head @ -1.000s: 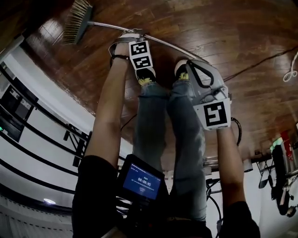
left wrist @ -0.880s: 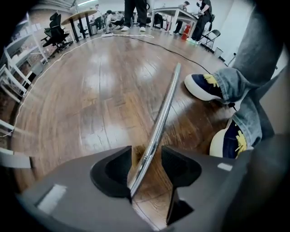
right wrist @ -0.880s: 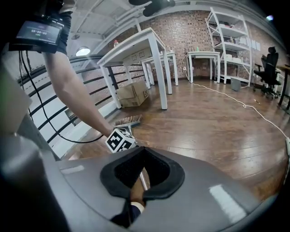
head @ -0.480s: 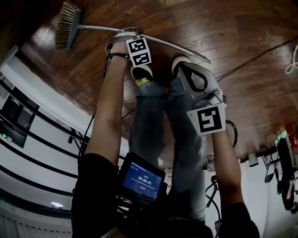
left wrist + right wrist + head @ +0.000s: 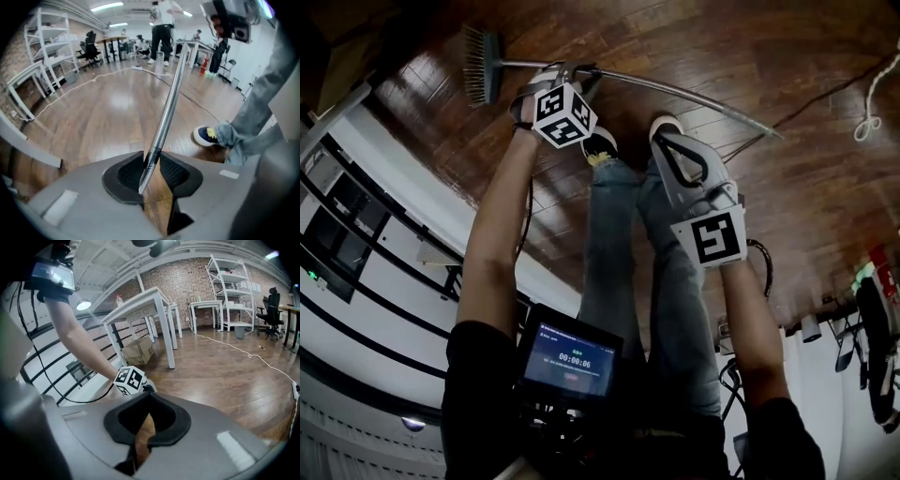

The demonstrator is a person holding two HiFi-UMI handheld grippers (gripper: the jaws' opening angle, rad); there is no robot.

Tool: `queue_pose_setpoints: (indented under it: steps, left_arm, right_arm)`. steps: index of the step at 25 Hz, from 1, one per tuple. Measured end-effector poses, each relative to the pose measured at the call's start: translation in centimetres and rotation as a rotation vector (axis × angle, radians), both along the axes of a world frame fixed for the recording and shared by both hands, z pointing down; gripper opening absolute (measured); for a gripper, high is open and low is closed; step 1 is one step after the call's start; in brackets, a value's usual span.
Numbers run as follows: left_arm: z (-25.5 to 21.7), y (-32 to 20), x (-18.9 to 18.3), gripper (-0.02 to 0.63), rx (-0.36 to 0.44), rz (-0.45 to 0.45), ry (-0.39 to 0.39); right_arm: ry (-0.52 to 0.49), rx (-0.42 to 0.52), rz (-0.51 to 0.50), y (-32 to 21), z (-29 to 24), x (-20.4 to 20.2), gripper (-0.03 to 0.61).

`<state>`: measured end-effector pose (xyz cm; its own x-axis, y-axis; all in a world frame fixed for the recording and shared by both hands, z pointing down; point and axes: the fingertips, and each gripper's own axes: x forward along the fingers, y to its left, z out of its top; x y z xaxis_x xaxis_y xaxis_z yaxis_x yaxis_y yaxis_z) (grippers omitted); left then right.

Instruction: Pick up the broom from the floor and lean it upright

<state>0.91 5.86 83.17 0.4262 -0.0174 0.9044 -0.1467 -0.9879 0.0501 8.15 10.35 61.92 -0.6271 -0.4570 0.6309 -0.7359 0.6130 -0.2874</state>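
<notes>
Nearest us, our right gripper hangs over our legs, pads pressed together on nothing, well apart from the work. Farther out, our left gripper points steeply down with its jaws closing, black ribbed pads pinching the long silver metal broom handle near its brush end. The handle runs crosswise beyond our feet, dark bristled broom head at left, over the brown wooden floor. We judge the left hand must tip it upright.

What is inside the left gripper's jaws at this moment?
The broom handle runs between the closing jaws of the left gripper, pads against it. Its stretch past the pads is covered by the gripper body; wooden floor shows beneath.
</notes>
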Motion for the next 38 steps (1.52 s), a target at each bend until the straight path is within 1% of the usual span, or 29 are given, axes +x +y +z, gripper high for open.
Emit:
queue_pose_setpoints:
  steps: [2,4,6,8,10,12,14,16,17,18,19,21,24,25,28,30,33,35,36,38]
  left_arm:
    - [-4.9,-2.2,0.0,0.12,0.005,-0.111,0.091]
    - [-8.9,-4.1,-0.7,0.116,0.014,-0.228,0.168]
    - [-11.5,-6.0,-2.1,0.111,0.033,-0.343,0.226]
    - [-13.2,-7.7,-3.7,0.106,0.053,-0.449,0.269]
    - [-14.4,-8.6,-5.1,0.103,0.067,-0.544,0.305]
    - [-15.2,-8.6,-6.5,0.101,0.07,-0.624,0.327]
    - [-15.7,-8.3,-7.9,0.101,0.072,-0.69,0.342]
    - [-16.2,-8.4,-8.9,0.101,0.089,-0.743,0.356]
    - [-16.5,-8.3,-9.2,0.101,0.096,-0.76,0.36]
    - [-16.9,-8.0,-9.6,0.101,0.101,-0.771,0.358]
    - [-17.3,-7.6,-10.0,0.101,0.103,-0.779,0.352]
    - [-18.1,-7.2,-10.8,0.098,0.098,-0.818,0.357]
    - [-19.2,-8.3,-12.2,0.097,0.087,-0.895,0.384]
    - [-19.7,-8.7,-12.9,0.096,0.081,-0.923,0.392]
    - [-21.5,-10.6,-15.0,0.095,0.07,-1.014,0.411]
    - [-22.3,-12.4,-16.5,0.095,0.065,-1.073,0.393]
    - [-21.8,-13.6,-18.3,0.097,0.035,-1.181,0.343]
    - [-20.9,-14.4,-19.5,0.097,0.012,-1.258,0.327]
    - [-20.3,-14.9,-19.9,0.097,0.003,-1.283,0.316]
    - [-19.4,-16.0,-20.5,0.097,-0.002,-1.297,0.289]
  right_arm:
    - [-0.066,0.001,0.065,-1.0,-3.7,-0.1,0.005]
    - [-0.141,-0.008,0.128,-1.9,-6.6,0.3,0.005]
    - [-0.207,-0.002,0.192,-3.3,-8.5,1.2,0.005]
    - [-0.251,0.028,0.248,-5.6,-10.0,2.2,0.012]
    - [-0.278,0.073,0.264,-8.4,-11.7,2.5,0.194]
    - [-0.303,0.13,0.263,-11.8,-14.1,1.4,0.223]
    - [-0.326,0.193,0.217,-15.5,-16.6,-1.7,0.23]
    - [-0.323,0.246,0.103,-18.8,-18.3,-6.6,0.282]
    - [-0.305,0.266,0.044,-20.0,-18.7,-9.1,0.281]
    - [-0.285,0.278,0.003,-20.8,-19.1,-11.4,0.246]
    - [-0.272,0.283,-0.024,-21.1,-19.5,-13.4,0.087]
    - [-0.278,0.284,-0.085,-21.1,-20.9,-16.7,0.068]
    - [-0.264,0.324,-0.236,-20.9,-22.8,-21.7,0.067]
    - [-0.262,0.329,-0.273,-21.1,-23.2,-23.4,0.066]
    - [-0.304,0.312,-0.329,-22.9,-24.7,-27.4,0.064]
    - [-0.354,0.282,-0.355,-25.1,-25.3,-29.2,0.064]
    - [-0.415,0.195,-0.391,-27.7,-24.4,-30.4,0.063]
    - [-0.434,0.139,-0.416,-29.4,-23.3,-30.9,0.063]
    - [-0.438,0.118,-0.427,-30.1,-22.7,-31.2,0.063]
    - [-0.441,0.095,-0.455,-31.3,-21.5,-31.7,0.063]
